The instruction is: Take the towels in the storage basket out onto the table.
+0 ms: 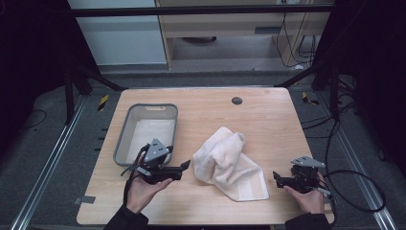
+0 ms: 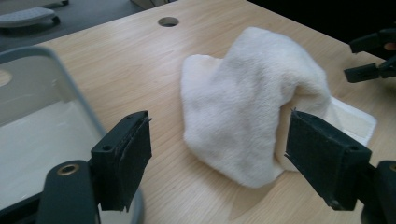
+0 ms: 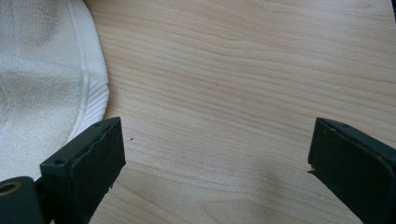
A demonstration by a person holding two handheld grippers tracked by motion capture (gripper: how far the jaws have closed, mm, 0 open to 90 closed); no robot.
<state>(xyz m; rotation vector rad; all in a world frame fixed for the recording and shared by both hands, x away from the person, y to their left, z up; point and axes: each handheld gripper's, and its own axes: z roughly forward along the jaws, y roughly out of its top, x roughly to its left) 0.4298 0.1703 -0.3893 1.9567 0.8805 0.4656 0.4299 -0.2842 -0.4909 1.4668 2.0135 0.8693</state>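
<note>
- Two hands are seen at the bottom edge of the high view, closest to the camera, and a claw is held in each one.
- The left claw (image 1: 184, 166) is held low over the table (image 1: 268, 120), between the grey bin (image 1: 123, 139) and the white towel (image 1: 225, 160).
- Its jaws are spread apart, and nothing is gripped between them.
- In the left claw view, the towel is seen just ahead of the jaws, not touched by them.
- The right claw (image 1: 276, 178) is held near the right front corner of the table, with its tips pointed toward the towel.
- Its jaws are also spread wide, and only bare wood is seen between them in the right claw view.
- The towel's edge (image 3: 88, 88) is seen just beside one jaw there, but it is not pinched.
- The towel is found near the middle of the table, between the two claws.
- It is bunched up into a soft lump at the back, and a flat folded part is spread out toward the front.
- The bin is placed at the left side of the table, and something flat and white is seen lying inside it.
- A small round hole (image 1: 236, 100) is seen in the table behind the towel.
</note>
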